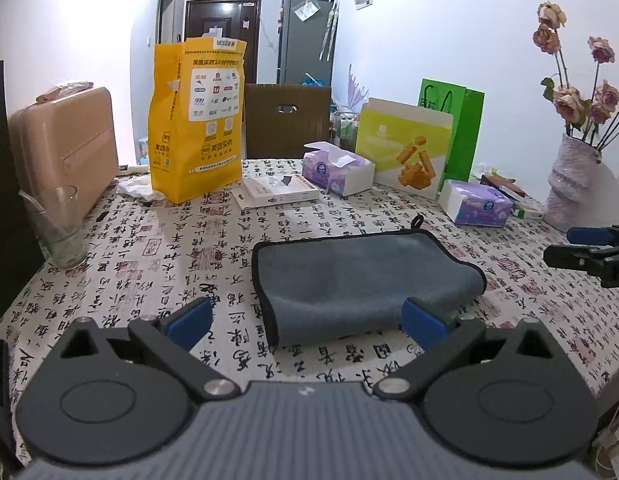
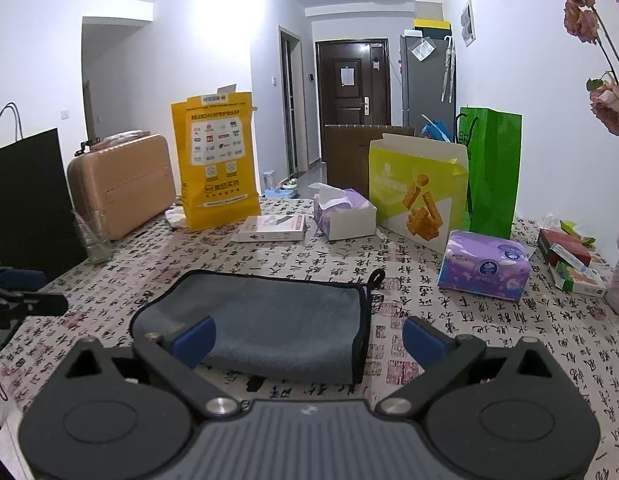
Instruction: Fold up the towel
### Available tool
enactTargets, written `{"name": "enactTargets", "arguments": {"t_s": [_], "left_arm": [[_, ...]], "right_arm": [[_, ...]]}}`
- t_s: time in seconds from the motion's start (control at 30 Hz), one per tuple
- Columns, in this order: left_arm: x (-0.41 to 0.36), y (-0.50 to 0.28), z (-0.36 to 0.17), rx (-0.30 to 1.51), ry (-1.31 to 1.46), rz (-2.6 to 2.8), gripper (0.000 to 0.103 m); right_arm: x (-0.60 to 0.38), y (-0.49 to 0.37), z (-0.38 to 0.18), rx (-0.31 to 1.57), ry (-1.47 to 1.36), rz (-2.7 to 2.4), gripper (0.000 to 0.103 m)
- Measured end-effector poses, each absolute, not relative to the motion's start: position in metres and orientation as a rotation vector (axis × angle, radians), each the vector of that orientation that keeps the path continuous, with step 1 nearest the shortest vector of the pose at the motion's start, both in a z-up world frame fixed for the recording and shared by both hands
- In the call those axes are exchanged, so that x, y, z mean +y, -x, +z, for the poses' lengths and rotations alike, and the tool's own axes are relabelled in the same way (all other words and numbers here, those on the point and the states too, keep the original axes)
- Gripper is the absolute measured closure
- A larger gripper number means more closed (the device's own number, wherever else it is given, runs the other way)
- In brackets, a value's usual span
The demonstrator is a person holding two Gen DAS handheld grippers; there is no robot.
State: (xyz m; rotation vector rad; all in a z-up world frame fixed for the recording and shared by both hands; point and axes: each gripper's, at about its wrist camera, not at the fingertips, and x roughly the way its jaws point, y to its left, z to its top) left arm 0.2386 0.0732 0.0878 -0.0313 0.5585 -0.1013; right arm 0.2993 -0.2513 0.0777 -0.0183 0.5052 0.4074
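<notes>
Both grippers gape above soft, folded grey towel [image 1: 361,276].

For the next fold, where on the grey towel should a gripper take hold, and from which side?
Probably the towel corner by the small hanging loop, at its far right. The black-trimmed edge there lies flat and open on the tablecloth, so the right gripper, jaws open, could come in low from the right. The near side is a rounded fold, harder to pinch.

The folded towel [image 1: 361,280] lies on the desk [image 1: 157,248] just before both tools, with a glass [image 1: 57,228] and suitcase [image 1: 65,144] far left, a paper bag [image 1: 197,120] and tissue packs [image 1: 337,166] behind, and a vase [image 1: 581,184] far right.
</notes>
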Motion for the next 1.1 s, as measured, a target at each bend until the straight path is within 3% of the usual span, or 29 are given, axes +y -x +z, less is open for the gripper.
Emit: {"name": "enactTargets", "arguments": {"t_s": [0.63,1.1], "left_arm": [[0.068,-0.171,0.070,0.545,0.077,-0.098,0.000],[0.062,-0.109,0.067,0.440,0.072,-0.019,0.000]], "right_arm": [[-0.251,-0.233,0.074,0.484,0.029,0.428,0.002],[-0.239,-0.179,0.069,0.430,0.035,0.449,0.002]]}}
